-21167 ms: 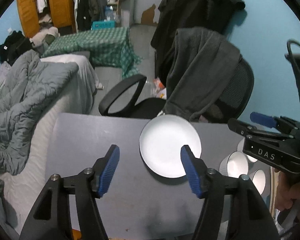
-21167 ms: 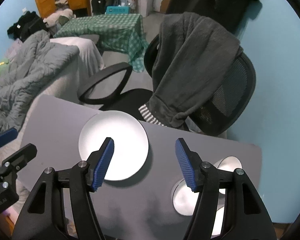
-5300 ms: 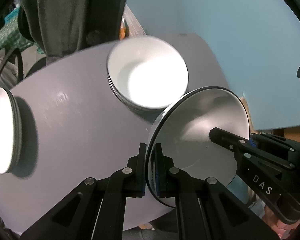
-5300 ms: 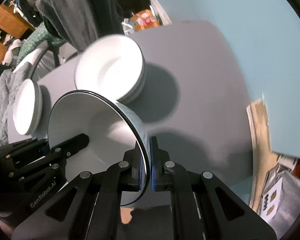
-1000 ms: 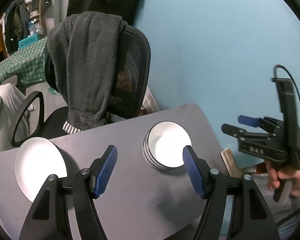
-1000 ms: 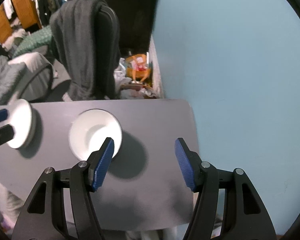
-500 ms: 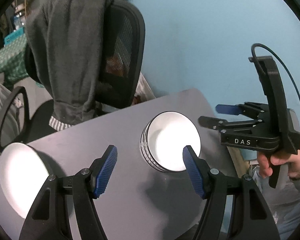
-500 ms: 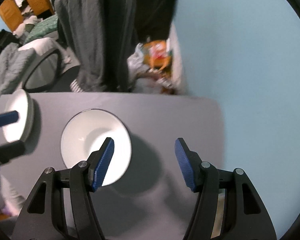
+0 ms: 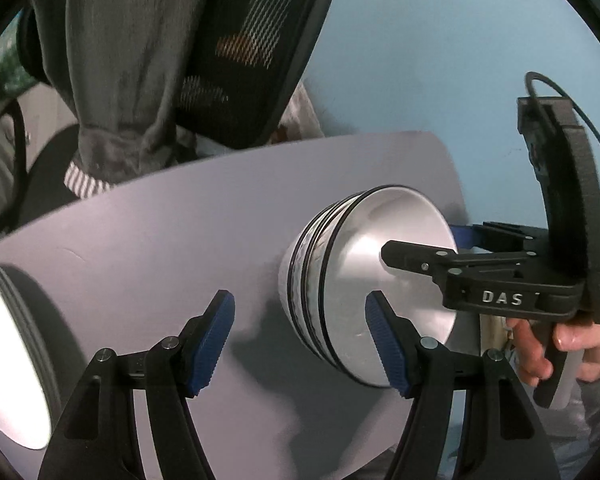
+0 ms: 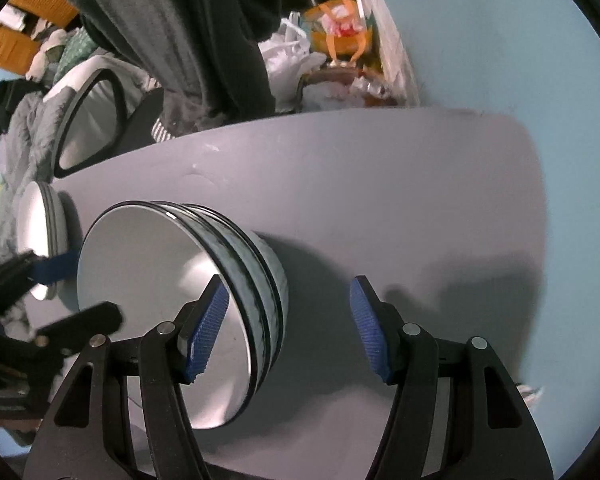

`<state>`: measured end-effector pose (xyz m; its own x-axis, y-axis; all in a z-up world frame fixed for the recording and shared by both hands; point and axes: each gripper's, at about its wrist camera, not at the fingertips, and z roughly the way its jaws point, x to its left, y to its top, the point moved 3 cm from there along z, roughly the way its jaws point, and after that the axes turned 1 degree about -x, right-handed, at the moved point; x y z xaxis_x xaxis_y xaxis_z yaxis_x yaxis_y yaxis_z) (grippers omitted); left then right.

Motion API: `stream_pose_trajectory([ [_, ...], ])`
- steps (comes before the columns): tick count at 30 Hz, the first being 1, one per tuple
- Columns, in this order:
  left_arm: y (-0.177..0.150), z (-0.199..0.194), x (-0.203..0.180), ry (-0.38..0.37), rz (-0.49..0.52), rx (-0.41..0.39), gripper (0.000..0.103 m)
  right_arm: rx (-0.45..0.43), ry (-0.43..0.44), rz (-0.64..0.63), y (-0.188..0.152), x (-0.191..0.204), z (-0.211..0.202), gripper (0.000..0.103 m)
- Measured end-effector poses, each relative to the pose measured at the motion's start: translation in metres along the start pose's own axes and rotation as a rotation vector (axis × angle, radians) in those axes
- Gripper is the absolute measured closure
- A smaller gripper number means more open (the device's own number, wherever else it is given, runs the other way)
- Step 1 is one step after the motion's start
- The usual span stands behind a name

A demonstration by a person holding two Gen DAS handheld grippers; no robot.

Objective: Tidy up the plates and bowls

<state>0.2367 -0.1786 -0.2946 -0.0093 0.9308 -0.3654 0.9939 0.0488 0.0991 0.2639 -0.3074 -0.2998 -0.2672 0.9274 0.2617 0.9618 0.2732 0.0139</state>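
A stack of white bowls with dark rims (image 9: pixel 364 280) stands on the grey table (image 9: pixel 180 220), toward its right end. My left gripper (image 9: pixel 300 340) is open astride the stack's left wall, one pad over the bowl's inside and the other over bare table. My right gripper (image 10: pixel 288 330) is open astride the opposite wall of the bowls (image 10: pixel 160 280), its left pad inside the rim. Neither pair of pads presses on the rim. A stack of white plates (image 10: pixel 40 232) rests at the table's left end.
An office chair draped with a grey garment (image 9: pixel 140 60) stands behind the table. A blue wall (image 10: pixel 500 60) runs close along the right edge. Bags and clutter (image 10: pixel 332 40) lie on the floor beyond. A hand (image 9: pixel 548 344) holds the right gripper.
Both grippers have dropped from high above the table and tilted downward onto the bowl stack, which now looms large. Each now straddles one side of its rim.
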Motion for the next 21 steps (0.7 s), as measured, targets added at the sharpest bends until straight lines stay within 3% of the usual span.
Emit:
stream_pose_trajectory([
  [7,0.002,0.020,0.000,-0.057,-0.065,0.073,0.034,0.051,0.057,0.027,0.001,-0.005,0.008,0.041],
  [14,0.006,0.031,0.002,-0.087,-0.124,0.120,0.056,0.100,0.091,0.029,0.003,-0.007,0.010,0.042],
  [20,0.003,0.034,0.009,-0.084,-0.154,0.138,0.066,0.123,0.146,0.019,0.005,0.001,0.010,0.074],
  [21,0.003,0.034,0.011,-0.089,-0.164,0.141,0.067,0.126,0.143,0.012,0.006,0.003,0.010,0.074],
])
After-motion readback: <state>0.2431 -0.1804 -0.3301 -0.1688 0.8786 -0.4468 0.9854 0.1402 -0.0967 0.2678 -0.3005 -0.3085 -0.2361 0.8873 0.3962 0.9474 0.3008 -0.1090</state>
